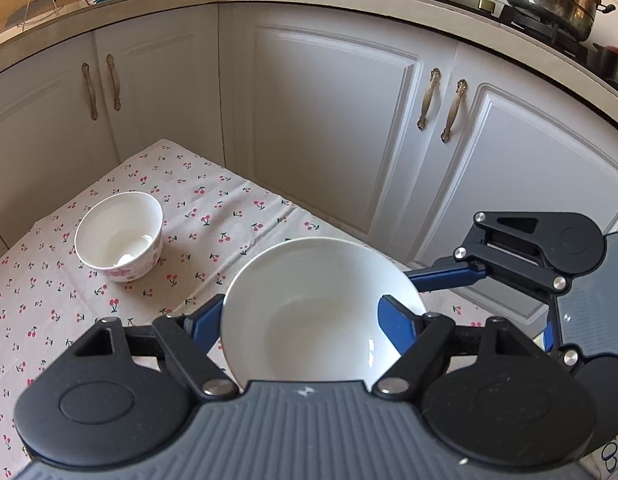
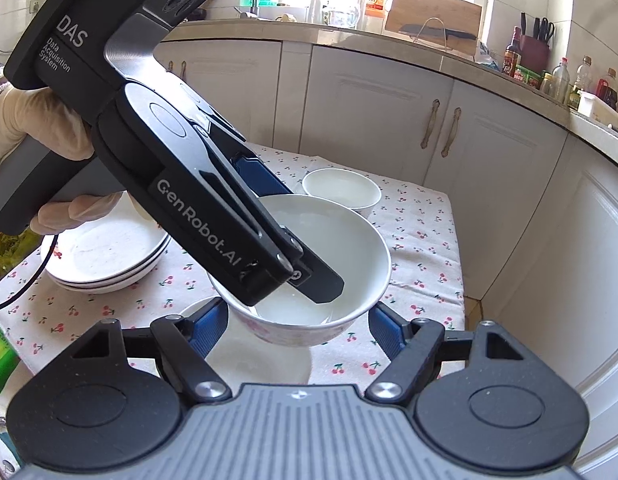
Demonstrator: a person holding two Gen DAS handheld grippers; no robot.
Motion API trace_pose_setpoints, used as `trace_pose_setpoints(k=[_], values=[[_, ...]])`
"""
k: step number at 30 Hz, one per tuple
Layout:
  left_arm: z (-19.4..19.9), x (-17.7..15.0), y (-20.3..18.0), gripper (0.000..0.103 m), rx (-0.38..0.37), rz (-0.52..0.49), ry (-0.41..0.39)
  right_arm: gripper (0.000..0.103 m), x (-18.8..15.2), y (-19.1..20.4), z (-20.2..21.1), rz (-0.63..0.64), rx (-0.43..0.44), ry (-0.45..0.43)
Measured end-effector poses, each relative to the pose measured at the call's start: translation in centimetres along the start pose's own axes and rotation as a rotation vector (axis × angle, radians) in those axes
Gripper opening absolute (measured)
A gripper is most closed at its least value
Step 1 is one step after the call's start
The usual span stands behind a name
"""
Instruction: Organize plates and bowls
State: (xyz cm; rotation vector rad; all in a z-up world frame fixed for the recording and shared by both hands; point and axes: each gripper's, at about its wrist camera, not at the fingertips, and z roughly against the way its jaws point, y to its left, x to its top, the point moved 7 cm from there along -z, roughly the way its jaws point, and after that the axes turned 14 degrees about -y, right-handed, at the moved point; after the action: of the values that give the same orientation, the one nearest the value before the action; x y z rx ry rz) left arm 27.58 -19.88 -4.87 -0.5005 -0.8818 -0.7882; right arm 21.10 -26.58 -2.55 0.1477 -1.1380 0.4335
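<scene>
Left wrist view: the left gripper (image 1: 305, 320) holds a white bowl (image 1: 309, 316) by its rim; one blue finger (image 1: 397, 326) lies inside the bowl against the wall on the right, and the other (image 1: 205, 326) shows at the bowl's left edge, though which wall it presses cannot be told here. The bowl sits between the fingers, close to the gripper body, above the cherry-print cloth (image 1: 229, 216) on the worktop. A second bowl with pink flowers (image 1: 119, 236) stands upright on the cloth, ahead and to the left of the fingers, well apart from them. The right gripper (image 1: 517, 256) enters from the right, one blue finger reaching behind the held bowl's far rim. Right wrist view: the right gripper (image 2: 299, 332) has its fingers spread wide apart, one on each side of the held bowl (image 2: 309, 268), which hangs between and just ahead of them; contact with it cannot be confirmed. The left gripper (image 2: 305, 276) comes down from the upper left, carried in a gloved hand (image 2: 37, 128), one finger inside the bowl against its wall, clamped on the rim. Directly under the bowl, between the right fingers, lies a small white plate (image 2: 253, 360). A stack of plates (image 2: 105, 256) rests to the left, and another small bowl (image 2: 341, 190) beyond the held one.
</scene>
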Motion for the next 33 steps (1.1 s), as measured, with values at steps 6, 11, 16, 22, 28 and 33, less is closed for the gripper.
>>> trace_pose_setpoints(k=[6, 11, 16, 22, 28, 33], values=[[0.5, -1.7, -0.2, 0.080, -0.002, 0.022, 0.015, 0.081, -1.0, 1.2, -0.1, -0.009, 0.018, 0.026], [0.5, -2.9, -0.5, 0.080, -0.006, 0.033, 0.029, 0.081, -2.0, 2.1, 0.2, -0.030, 0.032, 0.041], [0.5, -3.6, -0.6, 0.080, -0.009, 0.041, 0.033, 0.081, -2.9, 2.6, 0.1, -0.034, 0.035, 0.056], [0.3, -4.2, -0.6, 0.080, -0.011, 0.053, 0.043, 0.081, -3.8, 2.8, 0.0, -0.046, 0.043, 0.073], [0.3, -4.6, -0.7, 0.080, -0.007, 0.039, 0.048, 0.081, -4.1, 2.9, -0.2, -0.049, 0.051, 0.083], [0.4, -4.8, -0.7, 0.080, -0.008, 0.048, 0.048, 0.081, -4.4, 2.9, -0.4, -0.058, 0.059, 0.092]])
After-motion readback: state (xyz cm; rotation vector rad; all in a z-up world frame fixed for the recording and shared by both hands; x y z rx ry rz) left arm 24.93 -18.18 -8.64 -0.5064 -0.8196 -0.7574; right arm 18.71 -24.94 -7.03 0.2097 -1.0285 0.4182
